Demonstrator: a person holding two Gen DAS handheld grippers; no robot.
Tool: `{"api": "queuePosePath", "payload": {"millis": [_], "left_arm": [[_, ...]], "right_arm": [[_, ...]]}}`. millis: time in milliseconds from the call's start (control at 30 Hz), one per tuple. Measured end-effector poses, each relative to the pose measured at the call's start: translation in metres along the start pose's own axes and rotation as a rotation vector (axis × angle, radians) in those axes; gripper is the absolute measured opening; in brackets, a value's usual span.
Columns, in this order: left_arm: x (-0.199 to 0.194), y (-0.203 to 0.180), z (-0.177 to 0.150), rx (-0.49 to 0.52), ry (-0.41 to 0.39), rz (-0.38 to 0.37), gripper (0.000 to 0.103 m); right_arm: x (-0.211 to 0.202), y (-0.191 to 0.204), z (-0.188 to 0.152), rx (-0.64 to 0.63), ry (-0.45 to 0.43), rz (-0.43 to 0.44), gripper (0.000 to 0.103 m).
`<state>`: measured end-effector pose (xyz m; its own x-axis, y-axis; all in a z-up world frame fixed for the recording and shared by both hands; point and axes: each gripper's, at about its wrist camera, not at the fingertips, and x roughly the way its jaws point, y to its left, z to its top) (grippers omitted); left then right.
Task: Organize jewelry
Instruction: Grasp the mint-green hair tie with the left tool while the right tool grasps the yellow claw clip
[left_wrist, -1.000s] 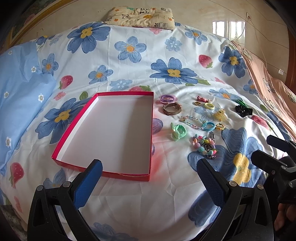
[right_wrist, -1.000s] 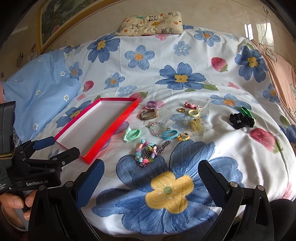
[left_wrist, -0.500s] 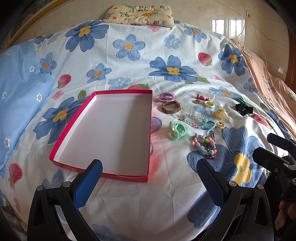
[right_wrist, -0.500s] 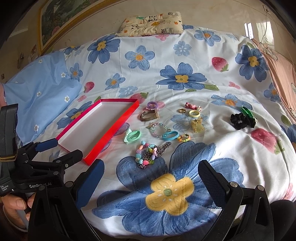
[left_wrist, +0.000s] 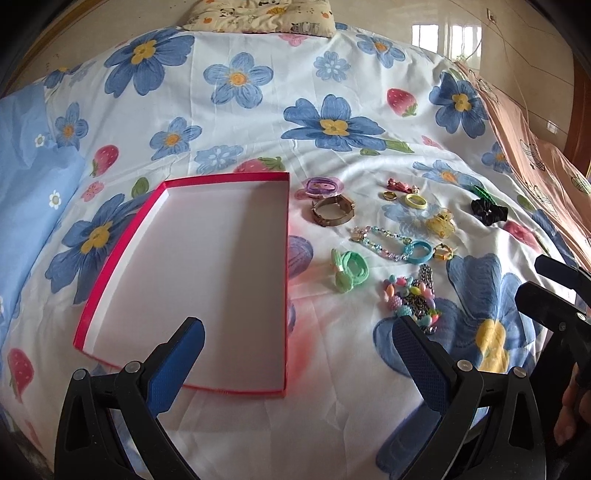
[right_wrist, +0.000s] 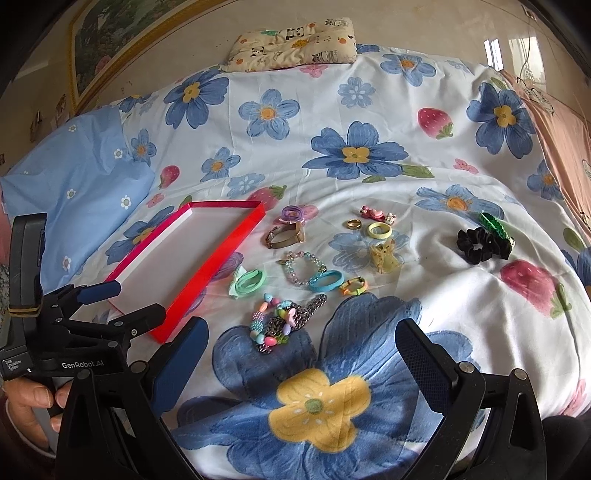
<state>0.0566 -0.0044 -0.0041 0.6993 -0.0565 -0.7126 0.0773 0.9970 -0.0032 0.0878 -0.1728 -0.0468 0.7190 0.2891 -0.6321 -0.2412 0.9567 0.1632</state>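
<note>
Red-rimmed shallow cardboard box waits empty beside the scattered jewelry; we hover left gripper and right gripper spread wide, holding nothing, ready to sort.

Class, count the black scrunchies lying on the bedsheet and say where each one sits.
1. The black scrunchie lies at the far right of the jewelry spread, touching a green hair clip. None seems hidden.
</note>
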Motion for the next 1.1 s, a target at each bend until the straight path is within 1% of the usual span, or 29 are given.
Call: {"api": "queuePosePath", "payload": {"millis": [100, 233, 300, 333, 467, 533, 667, 833, 900, 967, 1033, 1067, 1100], "left_arm": [[0.012, -0.004, 0.010, 0.018, -0.001, -0.014, 0.100], [0.033, -0.009, 0.023, 0.043, 0.006, -0.032, 0.090], [0.045, -0.010, 0.031, 0.045, 0.018, -0.050, 0.086], [0.053, -0.010, 0.035, 0.047, 0.027, -0.059, 0.083], [0.074, -0.011, 0.046, 0.052, 0.059, -0.077, 0.080], [0.084, -0.013, 0.050, 0.063, 0.068, -0.082, 0.078], [0.100, -0.019, 0.054, 0.083, 0.091, -0.083, 0.074], [0.123, -0.022, 0.057, 0.094, 0.139, -0.086, 0.064], [0.127, -0.026, 0.058, 0.113, 0.140, -0.076, 0.062], [0.130, -0.030, 0.058, 0.122, 0.147, -0.081, 0.058], [0.134, -0.031, 0.056, 0.122, 0.163, -0.102, 0.048], [0.136, -0.032, 0.055, 0.127, 0.168, -0.107, 0.045], [0.137, -0.033, 0.054, 0.134, 0.174, -0.112, 0.036]], "right_arm": [[0.006, -0.008, 0.006, 0.008, 0.003, -0.001, 0.101], [0.016, -0.020, 0.016, 0.020, 0.004, -0.003, 0.101], [0.023, -0.028, 0.022, 0.033, 0.011, -0.001, 0.097], [0.026, -0.032, 0.025, 0.040, 0.016, -0.003, 0.093], [0.044, -0.048, 0.037, 0.053, 0.039, -0.028, 0.079], [0.054, -0.055, 0.042, 0.056, 0.052, -0.037, 0.075], [0.079, -0.066, 0.048, 0.053, 0.091, -0.053, 0.070], [0.103, -0.072, 0.051, 0.036, 0.133, -0.055, 0.069], [0.110, -0.074, 0.053, 0.028, 0.146, -0.057, 0.069], [0.118, -0.077, 0.054, 0.021, 0.158, -0.059, 0.069], [0.126, -0.079, 0.055, 0.018, 0.172, -0.065, 0.067], [0.129, -0.081, 0.055, 0.019, 0.179, -0.067, 0.064], [0.132, -0.083, 0.055, 0.019, 0.185, -0.070, 0.062]]}}
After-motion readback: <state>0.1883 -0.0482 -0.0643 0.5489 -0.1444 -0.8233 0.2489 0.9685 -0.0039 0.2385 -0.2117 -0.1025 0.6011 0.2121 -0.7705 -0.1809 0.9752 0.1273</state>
